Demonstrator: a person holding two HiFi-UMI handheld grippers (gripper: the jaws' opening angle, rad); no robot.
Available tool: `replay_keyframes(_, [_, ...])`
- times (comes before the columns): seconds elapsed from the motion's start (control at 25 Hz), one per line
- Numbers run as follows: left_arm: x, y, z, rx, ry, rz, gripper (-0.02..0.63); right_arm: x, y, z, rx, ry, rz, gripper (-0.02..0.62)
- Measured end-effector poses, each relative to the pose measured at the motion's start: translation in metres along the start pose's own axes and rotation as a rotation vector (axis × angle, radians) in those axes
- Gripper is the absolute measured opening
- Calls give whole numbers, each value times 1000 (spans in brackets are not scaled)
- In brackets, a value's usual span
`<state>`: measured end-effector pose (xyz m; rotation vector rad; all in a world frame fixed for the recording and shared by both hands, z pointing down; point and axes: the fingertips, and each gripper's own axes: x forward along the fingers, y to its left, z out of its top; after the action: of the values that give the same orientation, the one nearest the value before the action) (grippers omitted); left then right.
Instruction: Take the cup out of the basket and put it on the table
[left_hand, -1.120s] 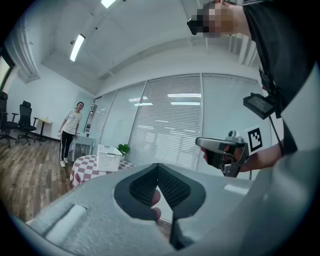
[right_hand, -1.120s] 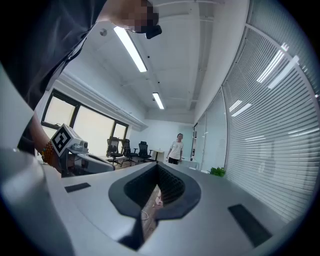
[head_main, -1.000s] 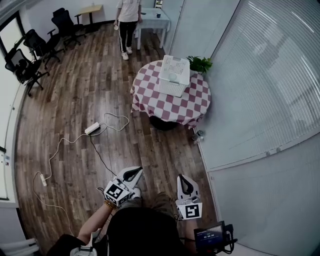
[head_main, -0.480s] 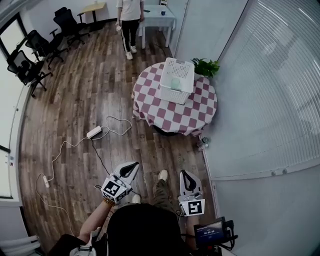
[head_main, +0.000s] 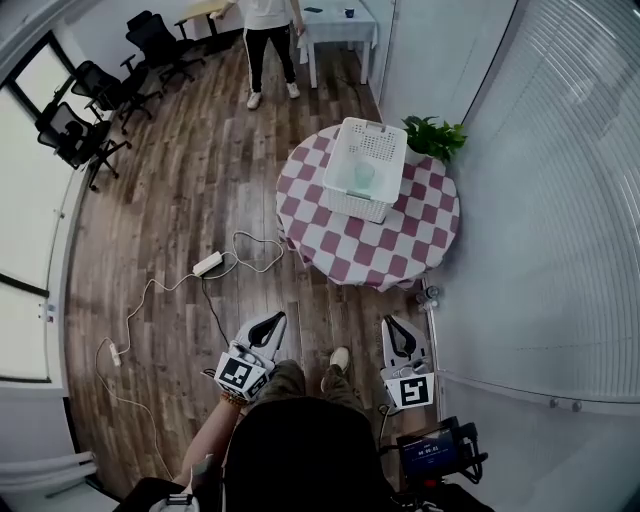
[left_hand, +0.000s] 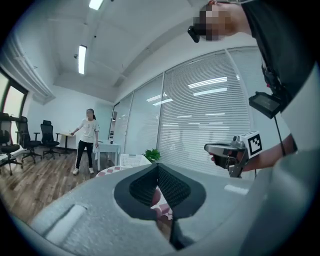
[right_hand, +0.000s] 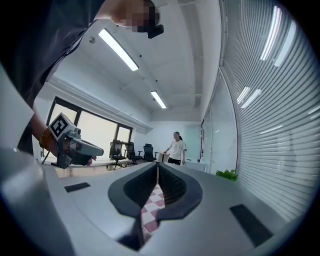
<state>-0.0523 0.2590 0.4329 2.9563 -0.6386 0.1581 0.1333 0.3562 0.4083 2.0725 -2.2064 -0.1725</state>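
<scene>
The cup (head_main: 363, 175), pale and seemingly mouth-up though small in the head view, sits inside the white basket (head_main: 345, 207), about at its middle and apart from its walls. The basket stands on the round bench (head_main: 400, 255) with the checked cloth, on the half of the top farther from the person.

Both grippers are on the near side of the basket, well apart from it, with bare wooden floor and the near edge of the bench between. The left gripper (head_main: 272, 321) has its jaws together with nothing between them. The right gripper (head_main: 398, 326) is likewise closed and empty. Both point roughly toward the basket.

The basket lies straight ahead and between the two lines of aim, a little closer to the right gripper's line, so the right looks the nearer one for the reach. The basket's long axis runs away from the person, tilted slightly right. I judge the reach has not begun: the person must close in on the basket, open a gripper, and come down from above over its near wall
</scene>
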Motion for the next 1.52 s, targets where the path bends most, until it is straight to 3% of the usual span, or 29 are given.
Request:
replay_keyframes(0.16, [23, 12, 0, -19, 15, 42, 3, 29, -13, -6, 25, 5, 26, 11])
replay_keyframes(0.44, [75, 56, -12, -48, 33, 24, 3, 90, -24, -20, 34, 48, 37, 11])
replay_keyframes(1.04, [181, 194, 38, 74, 19, -270, 3, 240, -54, -7, 50, 122, -139, 11])
replay_keyframes(1.32, [192, 213, 53, 21, 11, -236, 3, 272, -67, -26, 81, 136, -122, 11])
replay_keyframes(1.52, [213, 202, 52, 72, 35, -237, 3, 282, -93, -43, 87, 186, -85, 11])
